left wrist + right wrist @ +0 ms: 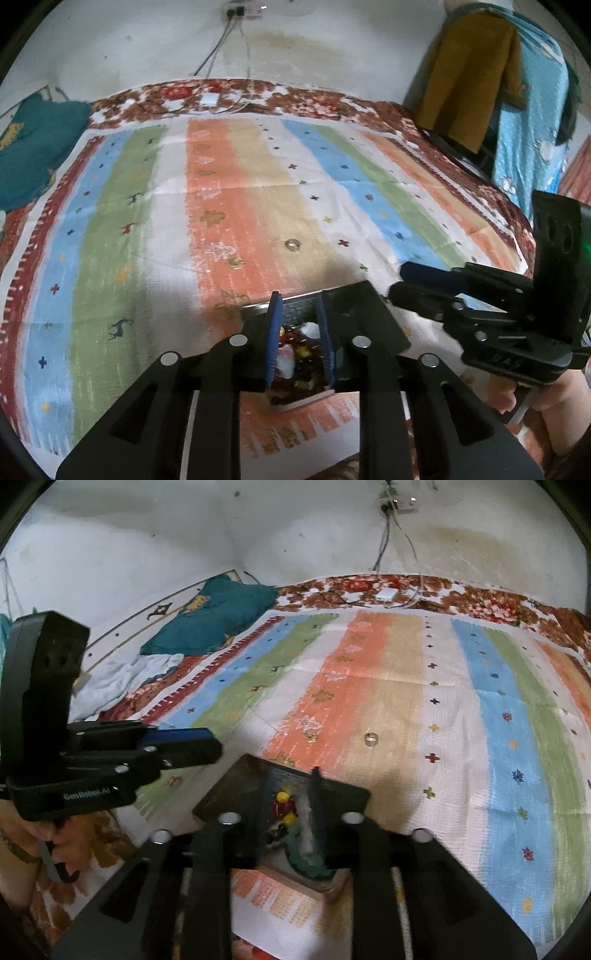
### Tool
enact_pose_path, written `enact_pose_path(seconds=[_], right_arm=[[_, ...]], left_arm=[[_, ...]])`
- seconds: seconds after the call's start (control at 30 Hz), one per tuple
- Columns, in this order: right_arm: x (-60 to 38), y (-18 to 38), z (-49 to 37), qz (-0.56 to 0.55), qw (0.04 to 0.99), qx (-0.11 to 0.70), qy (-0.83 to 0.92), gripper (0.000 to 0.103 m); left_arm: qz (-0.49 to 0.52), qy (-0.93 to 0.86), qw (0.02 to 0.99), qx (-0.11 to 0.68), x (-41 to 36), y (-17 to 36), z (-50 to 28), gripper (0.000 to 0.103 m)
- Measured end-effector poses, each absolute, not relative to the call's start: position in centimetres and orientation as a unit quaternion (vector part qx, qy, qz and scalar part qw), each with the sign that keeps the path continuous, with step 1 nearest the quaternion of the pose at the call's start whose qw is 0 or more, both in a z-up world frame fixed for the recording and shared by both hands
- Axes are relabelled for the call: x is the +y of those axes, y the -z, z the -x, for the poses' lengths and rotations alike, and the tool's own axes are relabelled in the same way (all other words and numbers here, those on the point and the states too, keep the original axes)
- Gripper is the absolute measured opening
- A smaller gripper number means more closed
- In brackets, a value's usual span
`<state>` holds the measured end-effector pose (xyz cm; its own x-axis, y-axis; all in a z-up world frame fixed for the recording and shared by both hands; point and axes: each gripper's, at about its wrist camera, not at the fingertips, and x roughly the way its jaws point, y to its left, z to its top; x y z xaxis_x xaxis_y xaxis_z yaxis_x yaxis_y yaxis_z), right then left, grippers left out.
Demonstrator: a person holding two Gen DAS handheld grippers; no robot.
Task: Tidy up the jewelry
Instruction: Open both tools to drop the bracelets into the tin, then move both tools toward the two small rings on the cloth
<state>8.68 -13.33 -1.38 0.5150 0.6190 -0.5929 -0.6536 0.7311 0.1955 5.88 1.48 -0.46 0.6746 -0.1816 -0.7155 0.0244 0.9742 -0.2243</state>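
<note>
Meanwhile, both grippers are held slightly open and empty over the jewelry box [295, 354] at the near edge of the striped bedspread [122, 221]: the left gripper [298, 339], the right gripper [291, 812]. A silver ring [372, 739] is seen lying farther out, just right of centre, probably nearer the right gripper.

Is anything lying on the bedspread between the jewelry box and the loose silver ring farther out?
Nothing visible does. The ring lies alone on the striped bedspread, and the stretch of cloth between it and the jewelry box is bare in both wrist views, crossed only by shadow.
</note>
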Motion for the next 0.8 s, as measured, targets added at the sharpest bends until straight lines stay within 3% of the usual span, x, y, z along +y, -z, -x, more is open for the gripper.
enact_pose_path(seconds=[0.07,0.13,0.23,0.53,0.8], right_arm=[[-13.7,1.5,-9.2,0.019,0.872,0.335,-0.356,0.037],[-14.0,1.6,-9.7,0.015,0.875,0.339,-0.346,0.047],[-14.1,1.9,-10.9,0.008,0.876,0.351,-0.332,0.051],[-13.7,2.2,-13.6,-0.001,0.872,0.366,-0.326,0.069],[-13.2,3.0,-15.4,-0.005,0.864,0.386,-0.323,0.073]], left_arm=[[0.101,0.046,0.909,0.401,2.0,0.6,-6.2,0.034],[0.104,0.039,0.907,0.405,2.7,0.8,-6.7,0.037],[0.118,0.032,0.902,0.413,3.7,1.2,-7.7,0.045],[0.153,0.027,0.886,0.436,6.0,2.7,-10.5,0.053],[0.165,0.028,0.871,0.462,6.9,4.1,-12.5,0.061]])
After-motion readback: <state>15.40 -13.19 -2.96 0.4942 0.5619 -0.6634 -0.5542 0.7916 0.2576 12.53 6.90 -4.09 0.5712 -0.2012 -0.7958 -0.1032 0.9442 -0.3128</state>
